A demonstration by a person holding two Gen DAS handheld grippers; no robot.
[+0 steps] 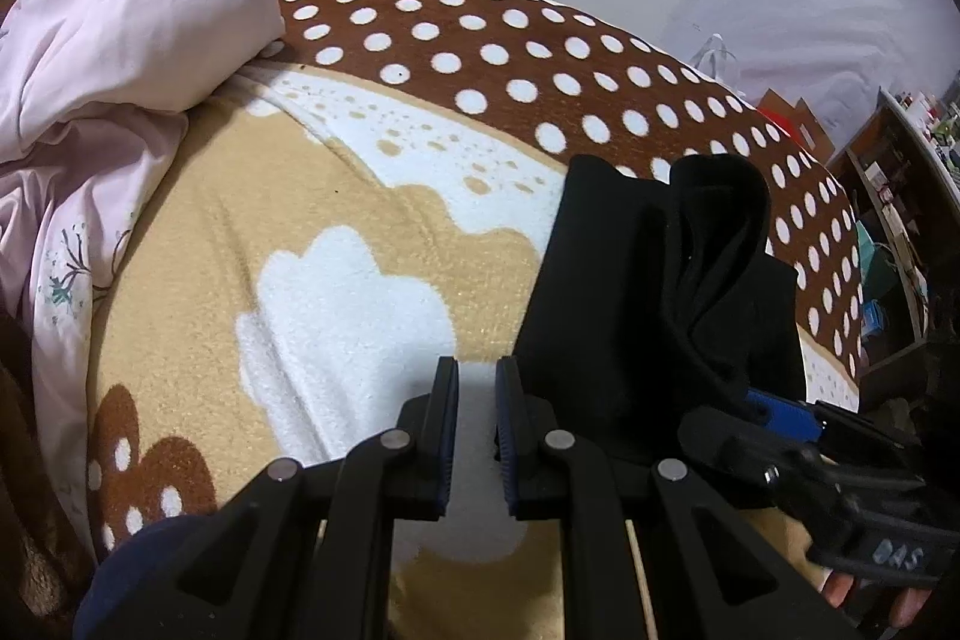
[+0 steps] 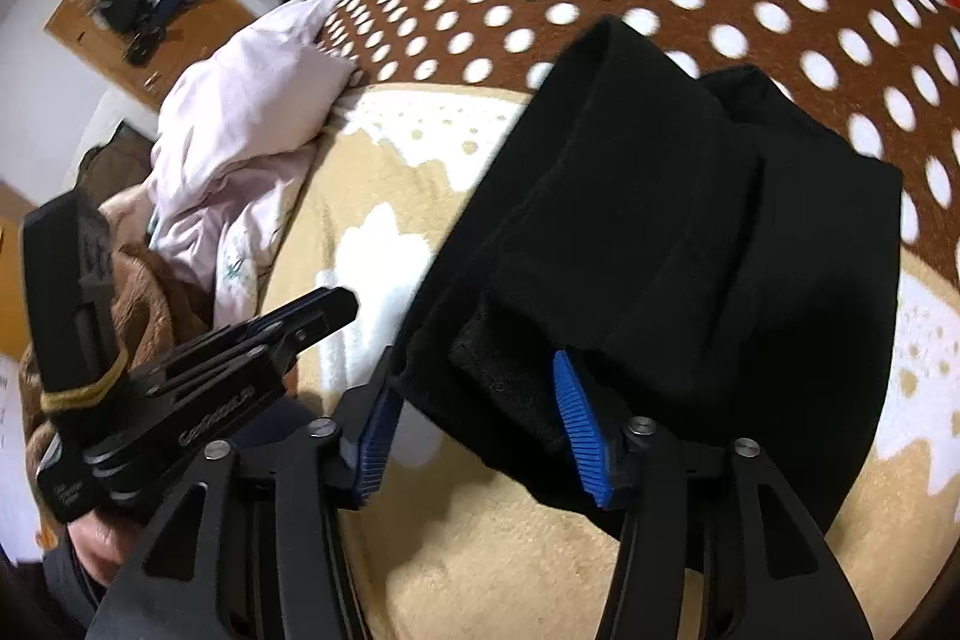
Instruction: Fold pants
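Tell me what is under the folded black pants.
The black pants lie on the tan, white and brown dotted blanket, which shows all around them. The patch directly beneath is covered, so anything there cannot be seen.

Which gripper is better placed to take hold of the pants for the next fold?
Right. The right gripper stands open around the near edge of the pants; the left gripper is beside them, over the blanket.

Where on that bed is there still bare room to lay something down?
The widest free patch is the tan and white middle of the blanket, bordered by the pink bedding on one side and the black pants on the other. The brown dotted band beyond is also bare. It is crowded around the pants, where the right gripper sits open.
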